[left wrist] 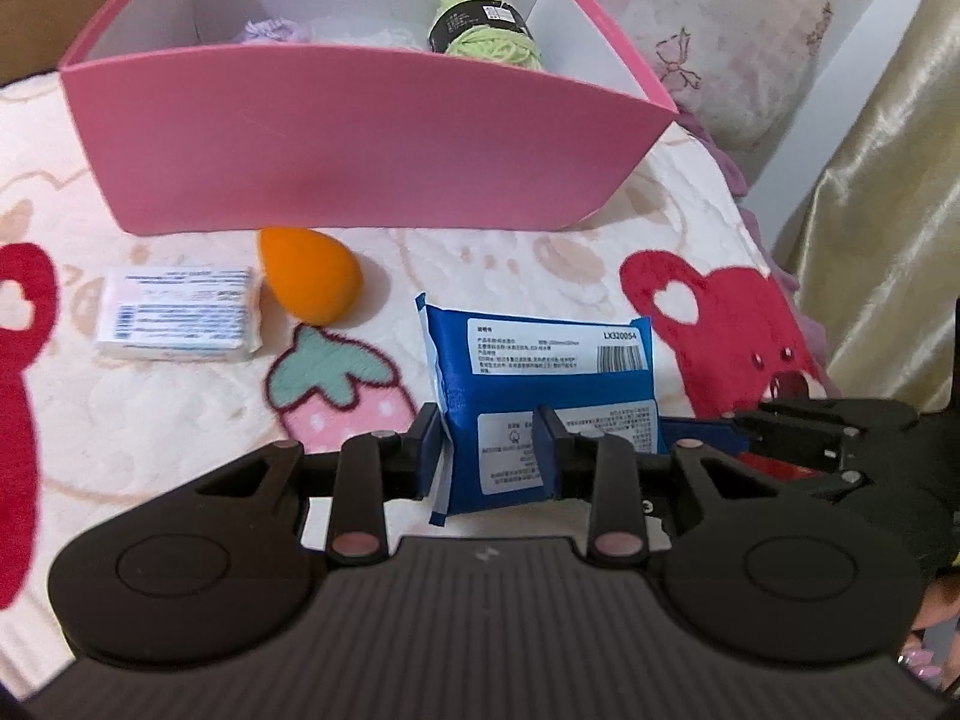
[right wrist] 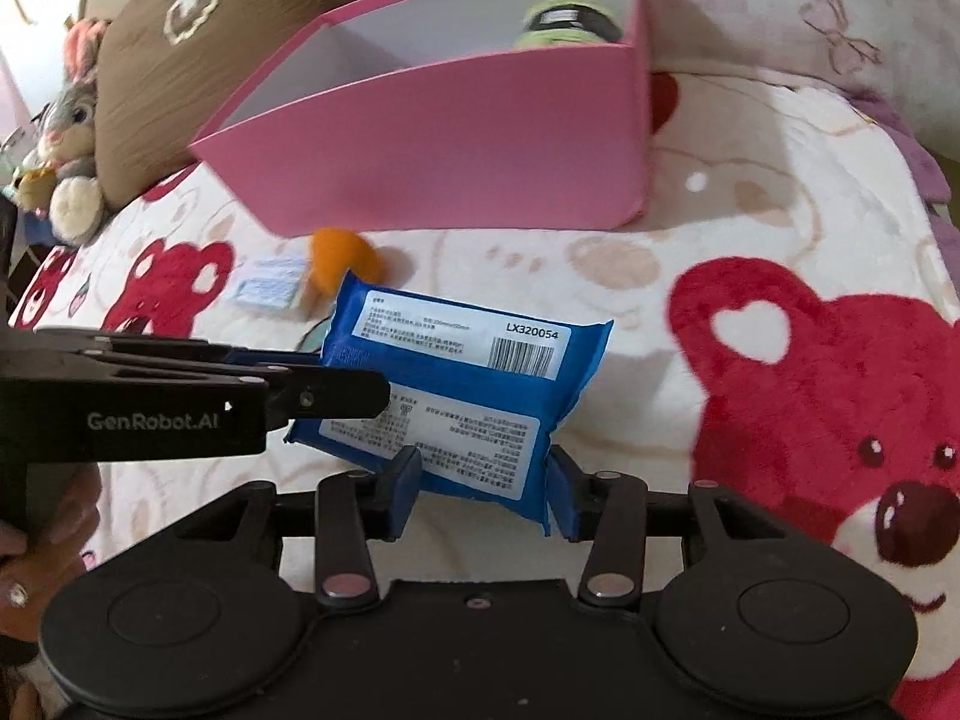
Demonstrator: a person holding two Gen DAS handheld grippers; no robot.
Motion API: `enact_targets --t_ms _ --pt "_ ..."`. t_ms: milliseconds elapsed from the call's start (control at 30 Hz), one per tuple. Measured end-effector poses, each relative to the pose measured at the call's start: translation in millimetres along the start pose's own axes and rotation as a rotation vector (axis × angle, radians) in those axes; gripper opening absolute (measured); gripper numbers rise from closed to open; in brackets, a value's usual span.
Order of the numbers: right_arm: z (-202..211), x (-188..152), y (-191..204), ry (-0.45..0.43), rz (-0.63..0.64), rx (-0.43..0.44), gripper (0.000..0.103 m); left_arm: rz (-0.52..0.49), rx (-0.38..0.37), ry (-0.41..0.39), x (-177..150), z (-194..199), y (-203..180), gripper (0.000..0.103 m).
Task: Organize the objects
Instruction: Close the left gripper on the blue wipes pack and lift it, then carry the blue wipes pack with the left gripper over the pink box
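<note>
A blue wipes pack (left wrist: 528, 372) with white labels stands lifted over the bear-print blanket (left wrist: 150, 420). My left gripper (left wrist: 489, 450) is shut on its left part, blue pads pressed into the wrapper. In the right wrist view the same pack (right wrist: 456, 384) lies between the fingers of my right gripper (right wrist: 483, 489), which stand a little apart from its sides, open. The left gripper (right wrist: 354, 384) reaches in from the left there. The right gripper (left wrist: 714, 438) shows at the right edge of the left wrist view.
A pink box (left wrist: 360, 150) stands behind, holding green yarn (left wrist: 480, 30) and a lilac item (left wrist: 270, 33). An orange sponge egg (left wrist: 309, 276) and a white tissue pack (left wrist: 180, 321) lie before it. A plush rabbit (right wrist: 69, 138) and brown pillow (right wrist: 240, 48) sit far left.
</note>
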State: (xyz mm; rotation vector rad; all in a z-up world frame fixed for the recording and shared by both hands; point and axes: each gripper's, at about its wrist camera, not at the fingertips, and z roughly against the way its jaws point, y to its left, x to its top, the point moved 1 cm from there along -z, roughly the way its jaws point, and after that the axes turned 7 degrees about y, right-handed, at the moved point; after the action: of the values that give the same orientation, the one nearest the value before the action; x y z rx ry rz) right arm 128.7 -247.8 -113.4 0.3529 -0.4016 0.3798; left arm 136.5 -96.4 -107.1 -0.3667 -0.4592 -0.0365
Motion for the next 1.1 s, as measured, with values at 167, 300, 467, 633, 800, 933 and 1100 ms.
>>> enact_targets --t_ms 167,300,467,633,800,933,1100 --pt "15 -8 20 -0.005 -0.026 0.014 0.051 -0.021 -0.024 0.022 -10 27 8 0.031" --pt "38 -5 39 -0.037 -0.012 -0.012 0.050 -0.052 -0.029 0.028 -15 50 5 0.031" --pt "66 -3 63 -0.066 0.050 -0.049 0.049 -0.094 -0.031 -0.024 -14 87 -3 0.031" --pt "96 4 82 -0.099 0.086 -0.079 0.049 -0.150 -0.020 -0.055 -10 121 -13 0.031" --pt "116 17 90 -0.108 0.029 -0.029 0.049 -0.171 0.021 -0.105 2 154 -22 0.029" --pt "126 26 95 -0.152 0.012 -0.012 0.048 -0.191 0.042 -0.125 17 169 -25 0.029" --pt "132 48 99 -0.191 0.020 -0.022 0.045 -0.202 0.074 -0.156 42 177 -26 0.029"
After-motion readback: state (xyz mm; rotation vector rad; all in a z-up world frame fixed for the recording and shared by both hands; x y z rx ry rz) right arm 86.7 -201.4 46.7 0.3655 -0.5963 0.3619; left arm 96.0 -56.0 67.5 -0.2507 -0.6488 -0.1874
